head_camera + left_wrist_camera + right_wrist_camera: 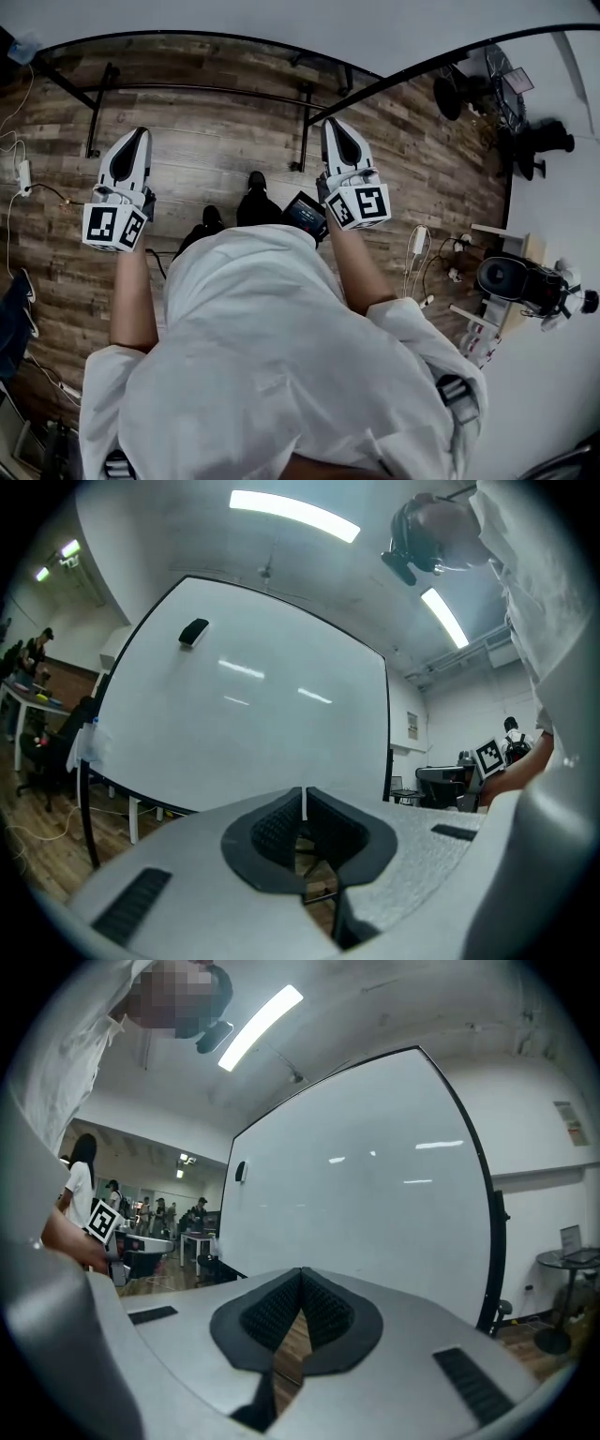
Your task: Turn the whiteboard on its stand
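The whiteboard (244, 705) is a large white panel in a black frame, standing just ahead of both grippers, with a black eraser (194, 632) stuck near its upper left. The right gripper view shows the whiteboard (375, 1194) filling the frame as well. From the head view the whiteboard (234, 17) spreads across the top, its black stand (206, 92) on the wood floor below it. My left gripper (131, 141) (304, 794) is shut and holds nothing. My right gripper (336, 127) (301, 1274) is shut and empty too. Both point level at the board, apart from it.
A desk with equipment (511, 277) stands at the right, with cables (417, 248) on the floor beside it. Black stands (539, 141) sit at the far right. Several people and desks (150, 1213) are behind the board's left side. A small round table (567, 1260) stands right of it.
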